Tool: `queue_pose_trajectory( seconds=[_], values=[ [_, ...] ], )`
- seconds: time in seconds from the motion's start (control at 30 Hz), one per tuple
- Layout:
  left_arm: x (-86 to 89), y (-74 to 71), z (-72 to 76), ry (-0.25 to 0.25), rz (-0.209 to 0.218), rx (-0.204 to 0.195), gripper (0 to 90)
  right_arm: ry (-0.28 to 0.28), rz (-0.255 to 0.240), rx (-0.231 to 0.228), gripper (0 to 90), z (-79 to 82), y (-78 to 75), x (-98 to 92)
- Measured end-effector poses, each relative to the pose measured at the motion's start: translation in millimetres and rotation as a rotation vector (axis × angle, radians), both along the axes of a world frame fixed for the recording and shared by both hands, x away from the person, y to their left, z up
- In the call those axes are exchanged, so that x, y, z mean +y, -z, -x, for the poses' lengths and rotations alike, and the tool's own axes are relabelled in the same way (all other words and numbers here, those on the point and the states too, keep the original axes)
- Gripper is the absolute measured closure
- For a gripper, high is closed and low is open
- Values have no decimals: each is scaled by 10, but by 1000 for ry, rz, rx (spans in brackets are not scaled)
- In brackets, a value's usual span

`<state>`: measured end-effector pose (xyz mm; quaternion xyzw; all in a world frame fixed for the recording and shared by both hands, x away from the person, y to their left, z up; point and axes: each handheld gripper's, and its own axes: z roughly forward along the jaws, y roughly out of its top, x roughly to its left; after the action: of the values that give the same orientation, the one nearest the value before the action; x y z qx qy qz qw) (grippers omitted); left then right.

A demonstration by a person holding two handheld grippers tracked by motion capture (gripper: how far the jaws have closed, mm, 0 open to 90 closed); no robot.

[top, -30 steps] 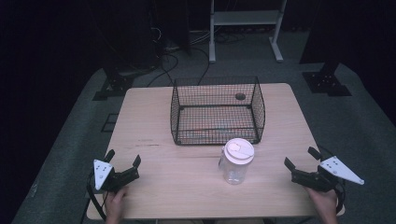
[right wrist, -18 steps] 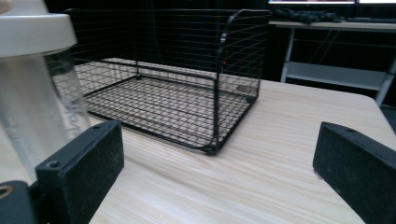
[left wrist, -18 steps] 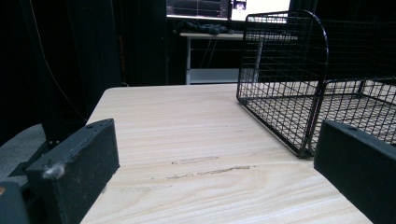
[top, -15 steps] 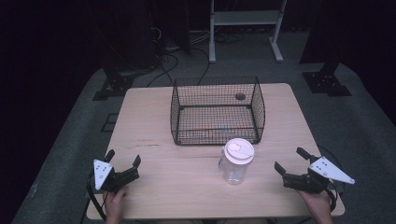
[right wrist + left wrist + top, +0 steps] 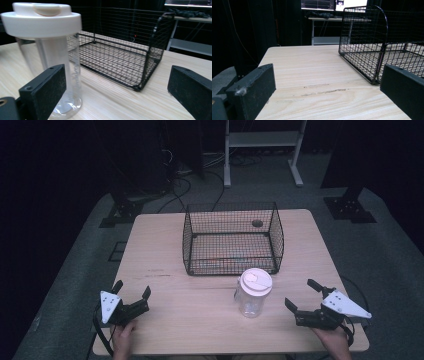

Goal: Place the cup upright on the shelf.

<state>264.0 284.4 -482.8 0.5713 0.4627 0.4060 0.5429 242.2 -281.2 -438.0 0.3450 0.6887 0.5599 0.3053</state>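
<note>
A clear plastic jar (image 5: 253, 296) with a white lid stands upright on the wooden table (image 5: 165, 250), just in front of a black wire basket (image 5: 231, 240). My right gripper (image 5: 302, 296) is open, low over the table right of the jar, its jaws wide with nothing between them. In the right gripper view the jar (image 5: 50, 50) stands close behind the left jaw and the basket (image 5: 120, 50) lies beyond. My left gripper (image 5: 132, 289) is open near the table's front left corner. The left gripper view shows the basket's corner (image 5: 372, 45) ahead on the right.
A round hole (image 5: 257, 223) in the tabletop shows through the basket's back wall. A white metal stand (image 5: 262, 150) and cables sit on the floor behind the table. Bare wood (image 5: 312, 70) stretches ahead of the left gripper.
My right gripper has moved left toward the jar and turned slightly. The left gripper, jar and basket have stayed put.
</note>
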Motion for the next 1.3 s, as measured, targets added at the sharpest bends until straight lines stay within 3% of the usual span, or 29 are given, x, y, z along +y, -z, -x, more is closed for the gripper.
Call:
queue_pose_trajectory(
  seconds=[0.5, 0.77, 1.3],
  values=[
    [1, 0, 1, 0, 1, -1, 0, -86, 11, -21, 14, 82, -95, 246],
    [2, 0, 1, 0, 1, 0, 0, -141, 37, -26, 14, 111, -117, 466],
    [0, 1, 2, -1, 1, 0, 0, -182, 99, -66, 1, -49, -201, 781]
  ],
)
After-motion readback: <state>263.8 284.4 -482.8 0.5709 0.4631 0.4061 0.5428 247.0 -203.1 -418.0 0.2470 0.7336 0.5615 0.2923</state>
